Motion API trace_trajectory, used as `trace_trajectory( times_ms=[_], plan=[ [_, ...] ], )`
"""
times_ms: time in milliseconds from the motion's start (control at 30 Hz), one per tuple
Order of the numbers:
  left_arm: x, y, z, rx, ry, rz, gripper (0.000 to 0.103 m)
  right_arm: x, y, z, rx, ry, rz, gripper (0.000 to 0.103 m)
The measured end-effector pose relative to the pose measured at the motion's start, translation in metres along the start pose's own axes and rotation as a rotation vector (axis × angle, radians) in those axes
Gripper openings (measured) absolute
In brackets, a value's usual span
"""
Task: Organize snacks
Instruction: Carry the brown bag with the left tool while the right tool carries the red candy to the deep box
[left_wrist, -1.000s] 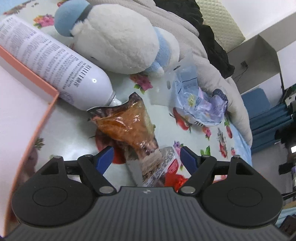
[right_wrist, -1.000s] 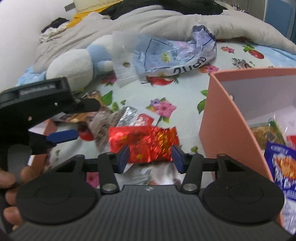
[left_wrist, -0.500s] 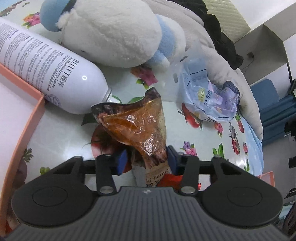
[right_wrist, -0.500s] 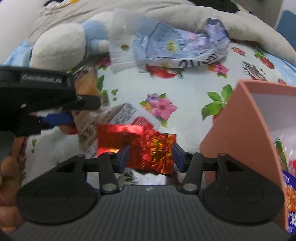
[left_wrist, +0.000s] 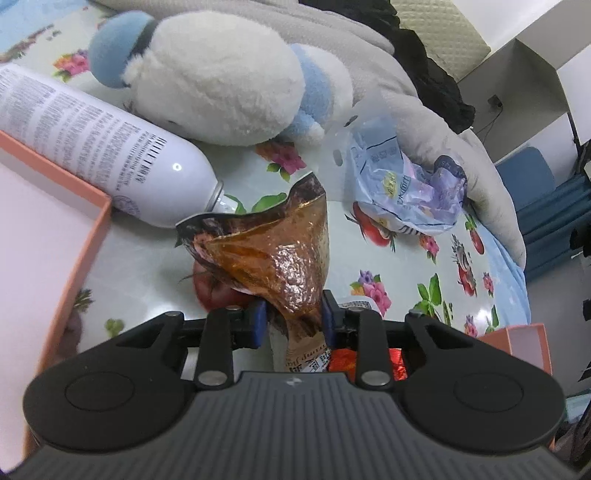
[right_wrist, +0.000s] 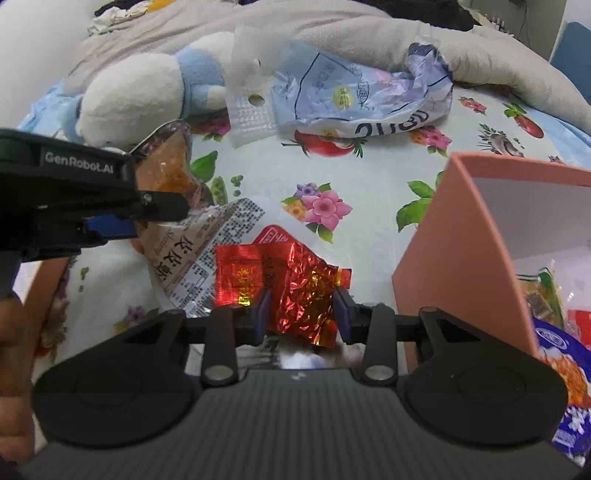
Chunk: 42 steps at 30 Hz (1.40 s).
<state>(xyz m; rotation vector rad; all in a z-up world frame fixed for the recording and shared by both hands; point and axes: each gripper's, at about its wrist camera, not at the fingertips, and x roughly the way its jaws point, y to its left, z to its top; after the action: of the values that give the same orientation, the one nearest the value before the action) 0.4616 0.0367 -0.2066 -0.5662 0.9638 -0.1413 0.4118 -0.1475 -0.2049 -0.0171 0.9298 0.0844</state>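
A brown see-through snack packet (left_wrist: 273, 254) stands on end above the flowered sheet. My left gripper (left_wrist: 293, 319) holds its narrow lower end between the blue pads, and the jaws are still closing. The right wrist view shows the same packet (right_wrist: 166, 166) raised at the left under the left gripper's fingers (right_wrist: 162, 202). A crumpled red foil packet (right_wrist: 295, 284) sits between the pads of my right gripper (right_wrist: 301, 314); these jaws are closing too, and both pads touch the foil. A printed white wrapper (right_wrist: 192, 269) lies partly beneath both packets.
A pink box (right_wrist: 461, 236) at the right holds several snack packets. A second pink box (left_wrist: 92, 229) is at the left, with a white spray can (left_wrist: 110, 147) lying against it. A plush toy (left_wrist: 221, 81), a blue-white bag (right_wrist: 351, 92) and a grey blanket (left_wrist: 424, 122) lie behind.
The left jaws came in from wide apart onto the brown packet, whose end now stands higher. The right jaws narrowed on the red foil packet, which has crumpled between them.
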Motion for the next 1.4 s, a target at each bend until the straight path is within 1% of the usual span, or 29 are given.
trace_trajectory(
  times_ms=[100, 200, 367, 500, 700, 833, 933, 1067, 1233, 1400],
  plan=[
    [-0.017, -0.002, -0.007, 0.011, 0.005, 0.026, 0.033, -0.018, -0.001, -0.005, 0.016, -0.029, 0.01, 0.039],
    [-0.036, -0.002, -0.016, 0.022, -0.011, 0.032, 0.033, -0.036, -0.001, -0.012, 0.019, -0.056, 0.032, 0.039],
    [-0.069, -0.004, -0.034, 0.052, -0.031, 0.062, 0.033, -0.066, -0.005, -0.029, 0.038, -0.116, 0.065, 0.039],
    [-0.106, -0.012, -0.056, 0.109, -0.061, 0.068, 0.033, -0.096, -0.005, -0.043, 0.041, -0.178, 0.082, 0.039],
    [-0.167, -0.024, -0.093, 0.143, -0.089, 0.08, 0.033, -0.153, -0.001, -0.07, 0.03, -0.229, 0.098, 0.039],
    [-0.206, -0.033, -0.126, 0.161, -0.105, 0.067, 0.033, -0.19, -0.004, -0.093, 0.04, -0.267, 0.107, 0.039],
    [-0.236, -0.043, -0.148, 0.166, -0.113, 0.051, 0.033, -0.218, -0.01, -0.108, 0.074, -0.274, 0.119, 0.039],
    [-0.271, -0.061, -0.174, 0.212, -0.127, 0.027, 0.033, -0.252, -0.018, -0.124, 0.08, -0.311, 0.104, 0.039],
    [-0.291, -0.081, -0.198, 0.272, -0.119, 0.003, 0.033, -0.287, -0.028, -0.142, 0.086, -0.362, 0.07, 0.039],
    [-0.296, -0.099, -0.221, 0.323, -0.078, -0.032, 0.033, -0.311, -0.045, -0.161, 0.113, -0.372, 0.033, 0.039]
  ],
)
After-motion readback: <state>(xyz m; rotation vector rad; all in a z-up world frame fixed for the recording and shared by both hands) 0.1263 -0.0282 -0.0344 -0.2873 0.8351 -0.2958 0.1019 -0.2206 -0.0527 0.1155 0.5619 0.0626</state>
